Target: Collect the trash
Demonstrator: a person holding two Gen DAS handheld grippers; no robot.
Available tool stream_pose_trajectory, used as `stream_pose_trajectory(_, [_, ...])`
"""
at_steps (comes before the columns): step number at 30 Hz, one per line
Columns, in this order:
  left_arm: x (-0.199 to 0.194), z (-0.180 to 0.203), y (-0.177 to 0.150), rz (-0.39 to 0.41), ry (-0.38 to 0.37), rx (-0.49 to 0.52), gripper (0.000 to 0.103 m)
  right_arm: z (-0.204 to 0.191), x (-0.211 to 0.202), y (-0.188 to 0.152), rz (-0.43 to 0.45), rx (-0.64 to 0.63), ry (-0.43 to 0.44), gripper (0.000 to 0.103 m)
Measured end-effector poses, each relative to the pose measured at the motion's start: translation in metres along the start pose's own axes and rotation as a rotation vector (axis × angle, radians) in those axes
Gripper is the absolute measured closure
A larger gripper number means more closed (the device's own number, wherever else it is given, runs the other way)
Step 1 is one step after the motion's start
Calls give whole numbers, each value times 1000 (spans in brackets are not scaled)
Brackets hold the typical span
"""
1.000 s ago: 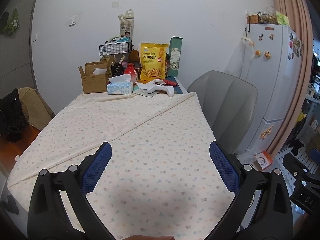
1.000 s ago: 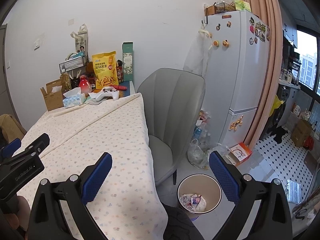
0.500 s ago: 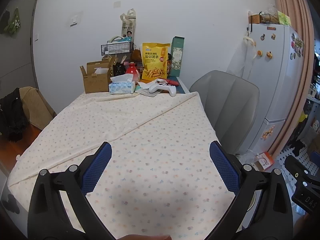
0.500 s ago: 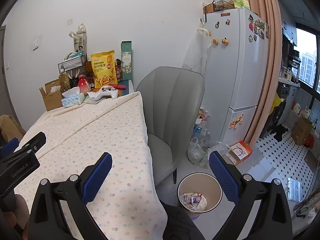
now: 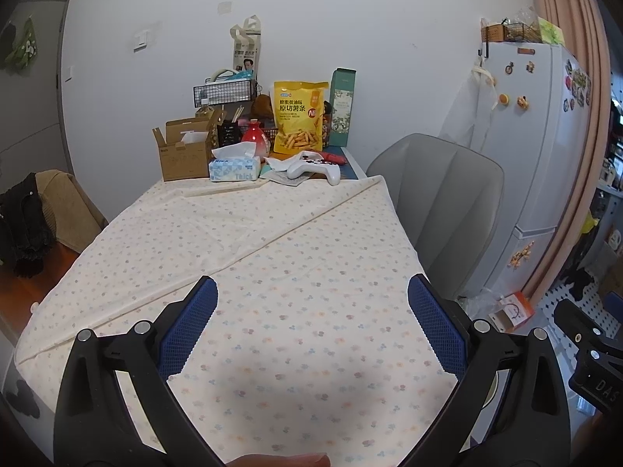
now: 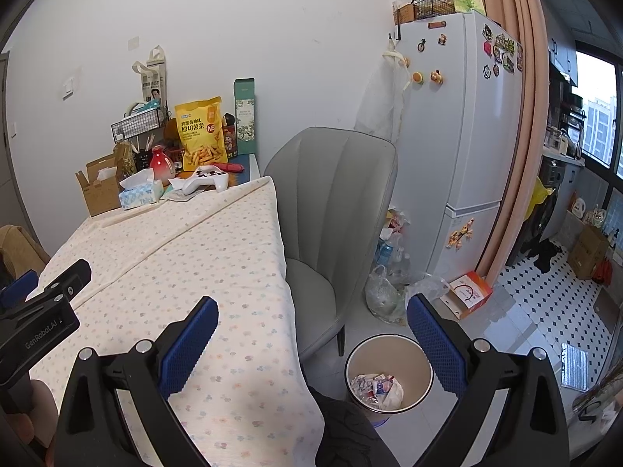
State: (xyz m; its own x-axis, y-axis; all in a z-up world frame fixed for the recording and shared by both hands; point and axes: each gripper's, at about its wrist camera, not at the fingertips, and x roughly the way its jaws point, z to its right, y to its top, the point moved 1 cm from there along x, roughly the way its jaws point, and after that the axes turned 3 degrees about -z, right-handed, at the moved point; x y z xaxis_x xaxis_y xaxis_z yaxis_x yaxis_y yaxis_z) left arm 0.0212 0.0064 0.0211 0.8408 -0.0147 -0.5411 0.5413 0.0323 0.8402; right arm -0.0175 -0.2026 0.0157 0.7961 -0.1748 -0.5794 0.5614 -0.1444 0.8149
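A round waste bin [image 6: 389,354] stands on the floor beside the table, with crumpled wrappers [image 6: 377,387] inside. My right gripper [image 6: 311,311] hangs open above the table's right edge, the bin showing between its blue-padded fingers, nothing held. My left gripper [image 5: 311,292] stands open over the bare floral tablecloth [image 5: 272,272], empty too. At the table's far end lie a crumpled white paper [image 5: 281,164] under a white game controller [image 5: 316,168], a tissue box [image 5: 234,167], a yellow snack bag [image 5: 299,116] and an open cardboard box [image 5: 183,153].
A grey chair [image 6: 335,210] sits at the table's right side, close to the bin. Behind it stand a white fridge [image 6: 463,124], plastic bags [image 6: 383,292] and an orange box [image 6: 469,294] on the floor. A brown chair with dark clothes [image 5: 27,218] is on the left.
Both views have shifted slightly; the far-end items sit a little lower in the left wrist view. Both grippers stay open and empty.
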Motion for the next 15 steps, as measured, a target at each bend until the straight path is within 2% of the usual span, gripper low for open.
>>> stream_pose_trajectory(15, [0,-4,1,5,-2,-6,6,-4,-3,0,5,-13,0,8])
